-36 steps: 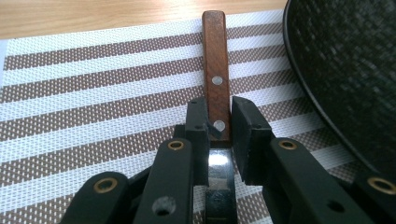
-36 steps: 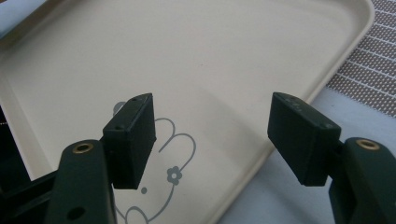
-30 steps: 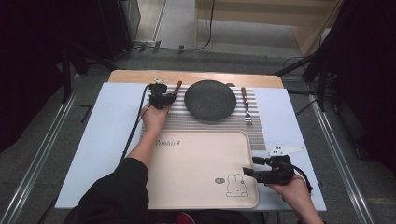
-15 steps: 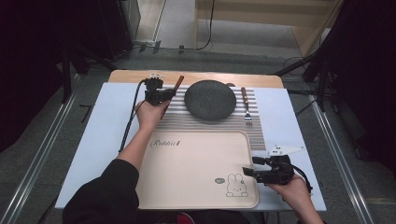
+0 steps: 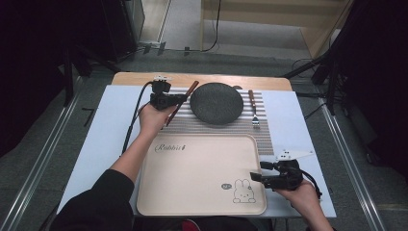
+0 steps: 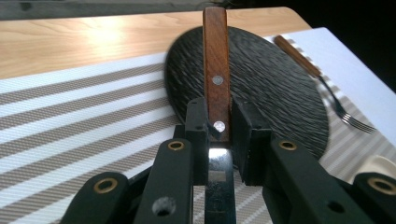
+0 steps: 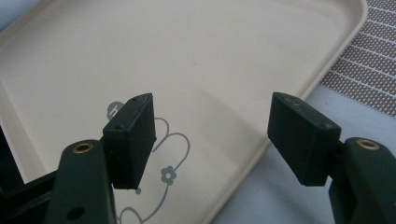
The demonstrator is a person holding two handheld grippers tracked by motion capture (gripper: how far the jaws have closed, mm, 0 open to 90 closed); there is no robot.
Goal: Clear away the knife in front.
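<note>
now – left gripper jaws clamp knife handle | right gripper jaws wide – over tray

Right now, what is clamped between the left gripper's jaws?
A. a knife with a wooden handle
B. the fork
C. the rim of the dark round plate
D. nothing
A: in the left gripper view the left gripper has its pads pressed on the knife, its riveted wooden handle pointing away over the dark plate; the fork lies apart.
</note>
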